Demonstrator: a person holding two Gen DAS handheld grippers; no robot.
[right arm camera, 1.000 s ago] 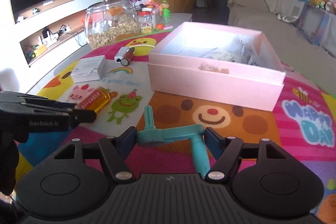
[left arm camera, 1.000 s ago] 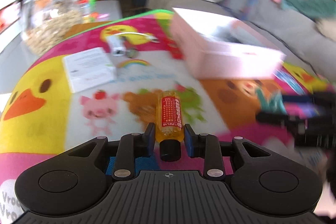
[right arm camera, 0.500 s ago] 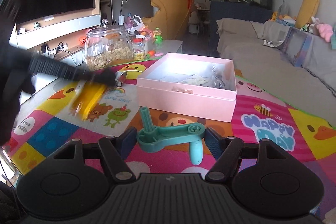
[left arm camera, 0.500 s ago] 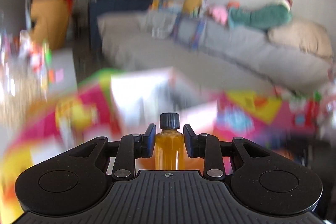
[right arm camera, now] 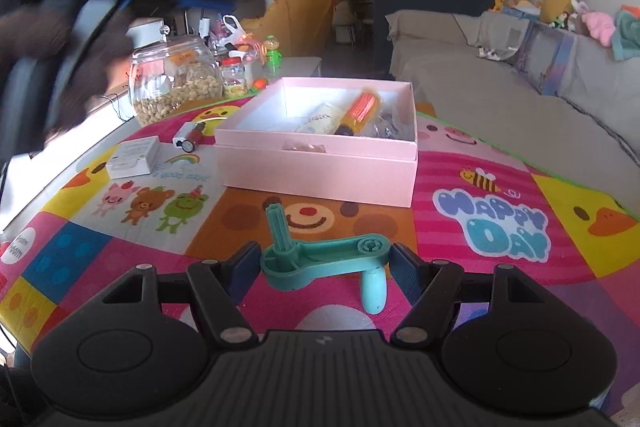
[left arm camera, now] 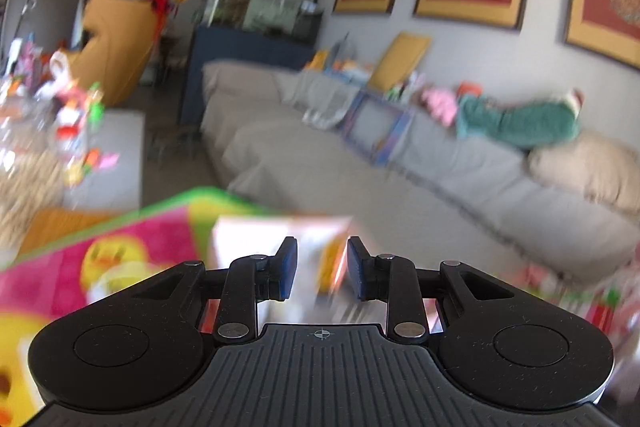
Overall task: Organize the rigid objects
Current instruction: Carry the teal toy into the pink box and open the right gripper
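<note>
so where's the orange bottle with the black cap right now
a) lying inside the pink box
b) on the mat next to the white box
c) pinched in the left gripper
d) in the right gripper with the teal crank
a: the right wrist view shows the orange bottle lying inside the pink box, while the left gripper has nothing between its pads.
</note>
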